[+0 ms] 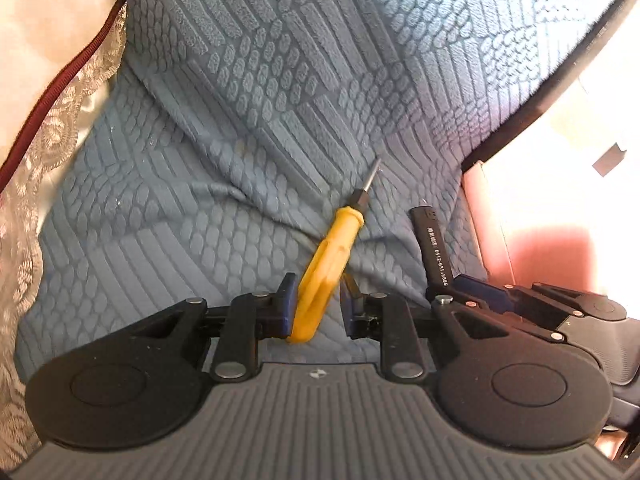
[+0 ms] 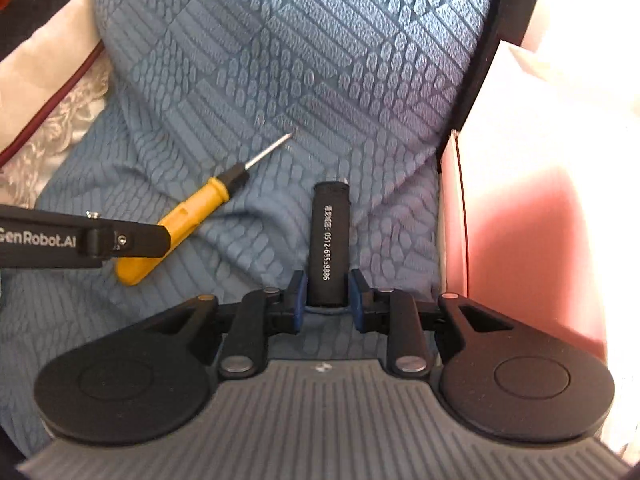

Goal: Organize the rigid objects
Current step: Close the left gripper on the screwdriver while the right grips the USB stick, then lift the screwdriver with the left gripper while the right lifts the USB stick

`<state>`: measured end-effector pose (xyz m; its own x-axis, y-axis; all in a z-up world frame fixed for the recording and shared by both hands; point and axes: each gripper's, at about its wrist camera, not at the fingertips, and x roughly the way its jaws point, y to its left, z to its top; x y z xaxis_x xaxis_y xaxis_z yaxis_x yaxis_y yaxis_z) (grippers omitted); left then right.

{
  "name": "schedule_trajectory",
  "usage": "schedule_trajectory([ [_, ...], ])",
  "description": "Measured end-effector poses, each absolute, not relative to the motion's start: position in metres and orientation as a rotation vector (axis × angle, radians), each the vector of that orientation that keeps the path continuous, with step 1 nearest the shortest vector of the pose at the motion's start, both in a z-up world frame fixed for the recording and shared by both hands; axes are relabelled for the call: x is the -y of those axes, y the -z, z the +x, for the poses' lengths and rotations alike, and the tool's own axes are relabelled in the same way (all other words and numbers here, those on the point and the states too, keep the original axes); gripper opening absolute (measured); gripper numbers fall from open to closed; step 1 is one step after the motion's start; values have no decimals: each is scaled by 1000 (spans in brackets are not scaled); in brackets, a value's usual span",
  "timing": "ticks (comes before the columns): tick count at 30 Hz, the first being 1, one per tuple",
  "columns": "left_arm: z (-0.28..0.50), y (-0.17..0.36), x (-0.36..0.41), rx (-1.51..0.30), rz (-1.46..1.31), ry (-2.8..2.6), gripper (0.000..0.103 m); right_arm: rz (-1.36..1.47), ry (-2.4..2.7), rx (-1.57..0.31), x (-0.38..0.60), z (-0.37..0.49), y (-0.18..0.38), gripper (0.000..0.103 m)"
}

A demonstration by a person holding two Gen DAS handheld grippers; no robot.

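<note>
Blue textured sofa cover [image 1: 248, 92], lace-edged cushion [image 1: 60, 128] far left, left gripper [image 1: 318, 304] clamped on yellow screwdriver [image 1: 328, 256], right gripper [image 2: 328, 300] clamped on black cylinder [image 2: 329, 240], pink box [image 2: 520, 220] right.

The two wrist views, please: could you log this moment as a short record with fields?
surface: blue textured cloth
left gripper: jaws closed on the yellow screwdriver by its handle
screwdriver tip: metal, pointing away from the camera
right gripper: jaws closed on the black cylinder at its near end
cylinder marking: white printed digits along its side
right of the cloth: pink surface
</note>
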<state>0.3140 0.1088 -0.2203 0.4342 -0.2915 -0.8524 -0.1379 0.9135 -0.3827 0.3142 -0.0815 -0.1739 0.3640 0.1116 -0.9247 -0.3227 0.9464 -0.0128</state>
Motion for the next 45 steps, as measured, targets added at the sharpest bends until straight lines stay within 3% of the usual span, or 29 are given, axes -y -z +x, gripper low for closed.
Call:
schedule_trajectory([
  [29,246,187,-94,-1108,-403,77,19,-176,-313,-1171,110,241,127,26],
  [36,210,180,-80,-1098,-440,91,10,-145,-345,-1147,115,213,113,25],
  [45,200,184,-77,-1063,-475,86,11,-146,-352,-1158,111,192,117,26],
])
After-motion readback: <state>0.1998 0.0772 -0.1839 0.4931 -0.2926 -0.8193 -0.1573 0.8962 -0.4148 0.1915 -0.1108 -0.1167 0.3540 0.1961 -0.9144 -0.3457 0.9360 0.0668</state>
